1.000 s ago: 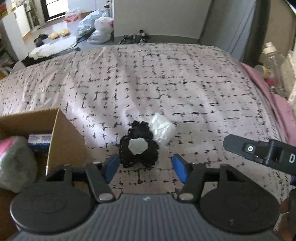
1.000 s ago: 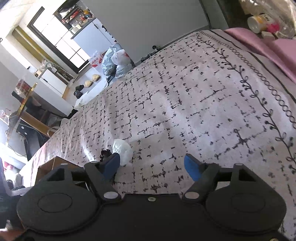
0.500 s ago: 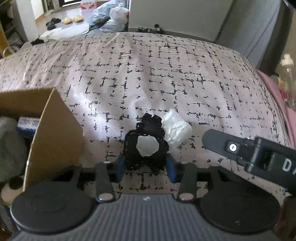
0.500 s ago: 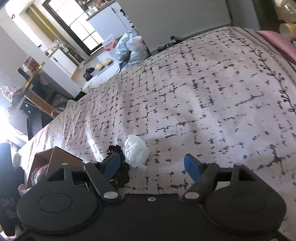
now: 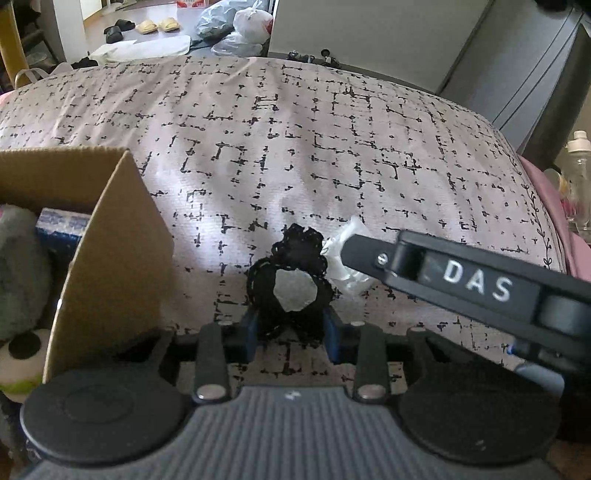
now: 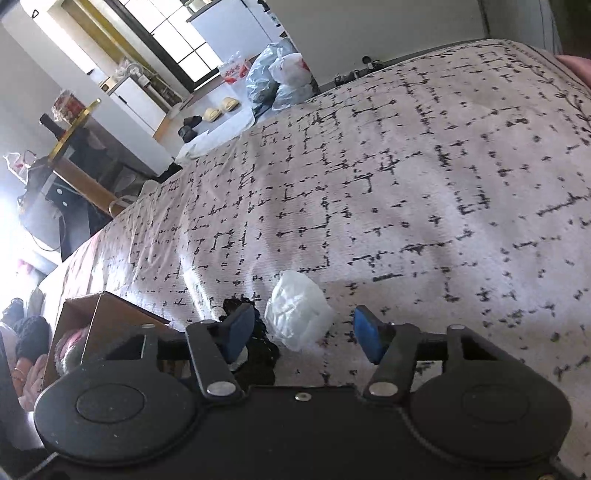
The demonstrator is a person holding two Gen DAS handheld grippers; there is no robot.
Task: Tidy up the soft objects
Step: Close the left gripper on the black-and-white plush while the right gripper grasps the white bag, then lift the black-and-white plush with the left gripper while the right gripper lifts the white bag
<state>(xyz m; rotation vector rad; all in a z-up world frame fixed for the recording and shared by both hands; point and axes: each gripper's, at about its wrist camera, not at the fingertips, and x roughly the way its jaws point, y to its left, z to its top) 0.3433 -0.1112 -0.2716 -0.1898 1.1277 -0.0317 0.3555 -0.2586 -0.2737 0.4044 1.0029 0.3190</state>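
A black knitted soft toy (image 5: pixel 291 284) with a white patch lies on the patterned bedspread (image 5: pixel 295 147). My left gripper (image 5: pixel 291 334) is shut on the toy, its blue pads pressed on both sides. A crumpled white plastic bag (image 6: pixel 297 315) lies just right of the toy. My right gripper (image 6: pixel 303 330) is open, its blue pads on either side of the bag, just short of it. Its arm crosses the left wrist view (image 5: pixel 461 277) and hides part of the bag. The black toy also shows in the right wrist view (image 6: pixel 258 350).
An open cardboard box (image 5: pixel 110 236) stands at the left, holding a grey plush (image 5: pixel 18 273), a blue packet (image 5: pixel 62 225) and other soft things. Bottles (image 5: pixel 578 177) stand beyond the bed's right edge. Bags (image 5: pixel 240 26) and slippers lie on the floor behind.
My left gripper moved forward and closed on the black toy. My right gripper moved in toward the white bag, which now sits between its open fingers.
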